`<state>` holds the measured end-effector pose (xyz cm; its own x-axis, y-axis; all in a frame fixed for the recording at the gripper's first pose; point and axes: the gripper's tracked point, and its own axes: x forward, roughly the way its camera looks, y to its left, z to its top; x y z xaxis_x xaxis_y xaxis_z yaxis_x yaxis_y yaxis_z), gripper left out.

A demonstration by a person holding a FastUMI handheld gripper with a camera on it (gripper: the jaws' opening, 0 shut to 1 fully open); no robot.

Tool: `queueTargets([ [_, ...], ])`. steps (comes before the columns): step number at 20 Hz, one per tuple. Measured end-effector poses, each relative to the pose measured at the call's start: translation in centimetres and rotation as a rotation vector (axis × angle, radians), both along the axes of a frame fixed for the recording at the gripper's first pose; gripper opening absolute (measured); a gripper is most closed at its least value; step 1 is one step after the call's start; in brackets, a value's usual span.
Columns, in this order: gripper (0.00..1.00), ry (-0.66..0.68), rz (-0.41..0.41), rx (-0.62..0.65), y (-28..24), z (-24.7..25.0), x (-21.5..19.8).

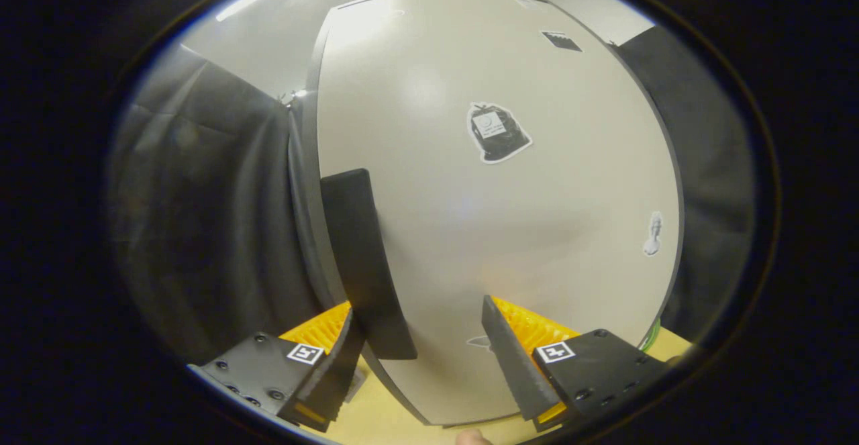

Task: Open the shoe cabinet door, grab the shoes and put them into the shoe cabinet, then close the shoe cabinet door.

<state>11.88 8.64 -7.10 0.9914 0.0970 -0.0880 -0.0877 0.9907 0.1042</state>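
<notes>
Facing the shoe cabinet door (496, 217) square on, your gripper (423, 358) has its fingers spread wide, nothing clamped between them. The dark handle (362, 264) rises just ahead of the left finger (332, 371) — whether that finger touches it, you can't tell from here, since the handle's foot overlaps the fingertip. The right finger (517, 364) sits apart from it, against the pale panel. Two stickers (496, 133) on the door are too blurred to read — the cabinet's lower edge meets a wooden floor (376, 421).
</notes>
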Motion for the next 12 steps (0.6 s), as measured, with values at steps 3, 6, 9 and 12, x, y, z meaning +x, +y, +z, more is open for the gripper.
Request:
queueTargets([
  [3, 0.99, -0.009, -0.005, -0.002, -0.06, -0.01, 0.16],
  [6, 0.99, -0.009, -0.008, 0.0, -0.06, -0.03, 0.23],
  [9, 0.99, 0.0, -0.008, 0.008, 0.06, 0.0, 0.22],
  [12, 1.0, 0.023, 0.001, 0.026, 0.23, -0.17, 0.02],
])
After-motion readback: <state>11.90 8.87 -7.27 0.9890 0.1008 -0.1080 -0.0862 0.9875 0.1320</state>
